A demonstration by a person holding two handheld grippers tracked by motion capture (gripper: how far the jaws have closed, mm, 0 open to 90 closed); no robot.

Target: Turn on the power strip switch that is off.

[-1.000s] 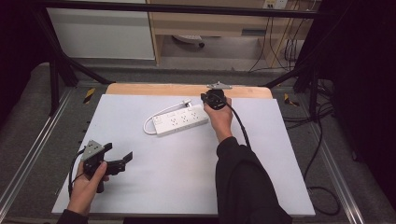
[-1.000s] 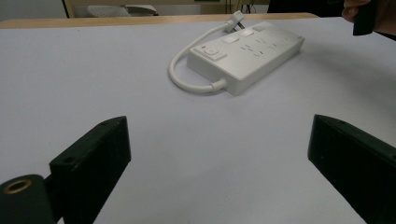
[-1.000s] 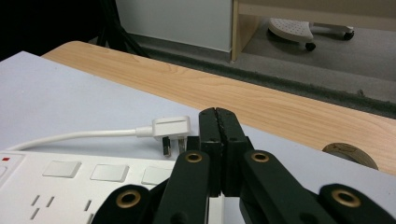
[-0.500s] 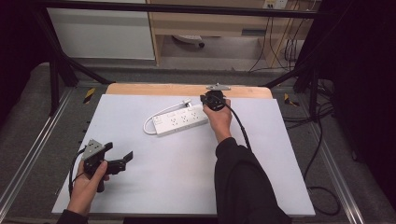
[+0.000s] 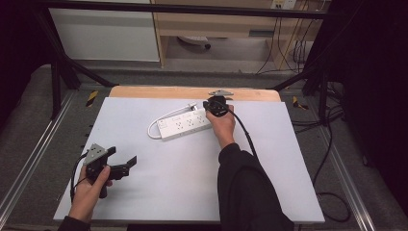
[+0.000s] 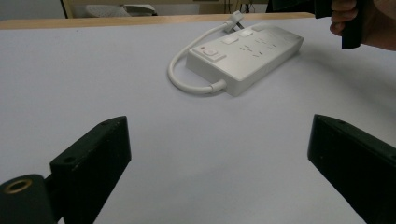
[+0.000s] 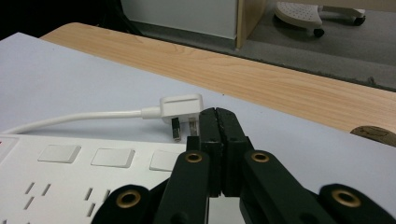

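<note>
A white power strip (image 5: 185, 125) lies at the far middle of the white table top (image 5: 192, 183), its cord looping round its left end to a white plug (image 5: 192, 106) behind it. In the right gripper view the plug (image 7: 181, 106) lies on its side, pins towards me, just beyond the strip (image 7: 70, 172). My right gripper (image 7: 217, 112) is shut with nothing between the jaws, its tips right beside the plug's pins. It sits at the strip's right end (image 5: 208, 104). My left gripper (image 5: 122, 156) is open over bare table at the near left, jaws wide (image 6: 219, 140), pointing at the strip (image 6: 245, 53).
A wooden strip (image 5: 192, 92) runs along the table's far edge. Beyond it are grey floor, a wheeled base (image 5: 192, 42) and cables. Metal rails (image 5: 29, 163) flank the table. The right gripper's cable (image 5: 248, 134) trails back along the forearm.
</note>
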